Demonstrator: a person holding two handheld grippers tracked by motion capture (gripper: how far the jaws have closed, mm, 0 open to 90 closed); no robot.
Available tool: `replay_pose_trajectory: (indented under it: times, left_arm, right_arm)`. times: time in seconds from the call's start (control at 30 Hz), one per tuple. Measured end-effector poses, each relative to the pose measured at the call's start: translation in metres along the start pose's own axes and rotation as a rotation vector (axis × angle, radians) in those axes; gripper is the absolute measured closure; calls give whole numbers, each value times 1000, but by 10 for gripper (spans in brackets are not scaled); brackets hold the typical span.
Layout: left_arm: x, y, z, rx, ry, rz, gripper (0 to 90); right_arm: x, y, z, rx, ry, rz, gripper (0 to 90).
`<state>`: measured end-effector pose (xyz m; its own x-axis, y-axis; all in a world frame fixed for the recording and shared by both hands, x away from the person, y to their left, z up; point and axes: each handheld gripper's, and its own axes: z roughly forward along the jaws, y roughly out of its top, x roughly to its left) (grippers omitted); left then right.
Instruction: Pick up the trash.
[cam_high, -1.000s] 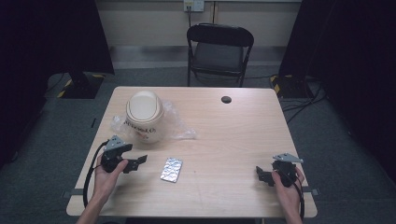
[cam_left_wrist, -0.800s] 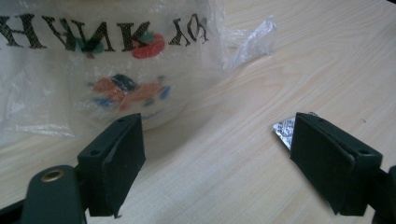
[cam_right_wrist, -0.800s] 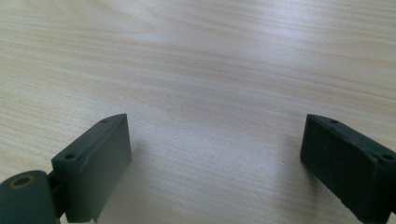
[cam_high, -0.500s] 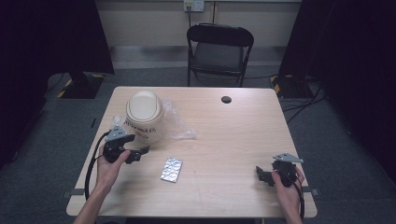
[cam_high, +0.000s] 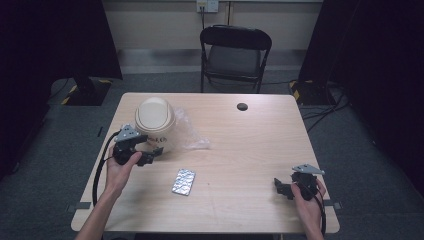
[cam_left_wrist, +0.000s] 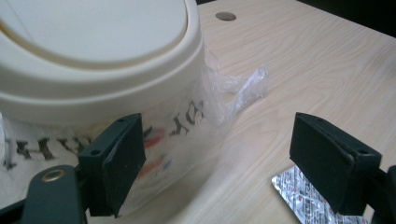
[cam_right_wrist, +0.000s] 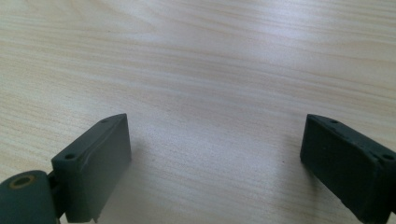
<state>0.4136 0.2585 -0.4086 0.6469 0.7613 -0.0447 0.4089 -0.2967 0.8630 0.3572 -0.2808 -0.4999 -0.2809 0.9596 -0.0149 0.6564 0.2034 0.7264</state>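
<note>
Two grippers are held wide open and empty: the left gripper (cam_high: 151, 155) beside the lidded cream container (cam_high: 156, 121) at the table's ten o'clock, the right gripper (cam_high: 281, 188) at five o'clock. Loose plastic wrap (cam_left_wrist: 233, 91) could be snagged, tipping it.

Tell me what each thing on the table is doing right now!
Cream jar: upright, lid on, wrapped in clear plastic.
Clear plastic: crumpled, sticking out on the table beside the jar.
Pill pack: lying flat, untouched.
Left tool: open, empty, close by the jar.
Right tool: open, empty, low over bare table.
Folding chair: unfolded, empty.
</note>
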Motion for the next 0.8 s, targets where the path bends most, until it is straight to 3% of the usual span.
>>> replay_pose_trajectory:
  times: [0.1,0.3,0.6,0.8]
  left_arm:
    - [1,6,0,-25,0,-2,179]
    - [0,17,3,-19,-19,35,178]
    - [0,31,5,-31,-31,38,179]
    - [-1,44,8,-21,-18,63,179]
  right_arm:
    - [0,0,0,0,-1,1,81]
    - [0,0,0,0,1,0,81]
    - [0,0,0,0,-1,1,81]
    - [0,0,0,0,-1,1,81]
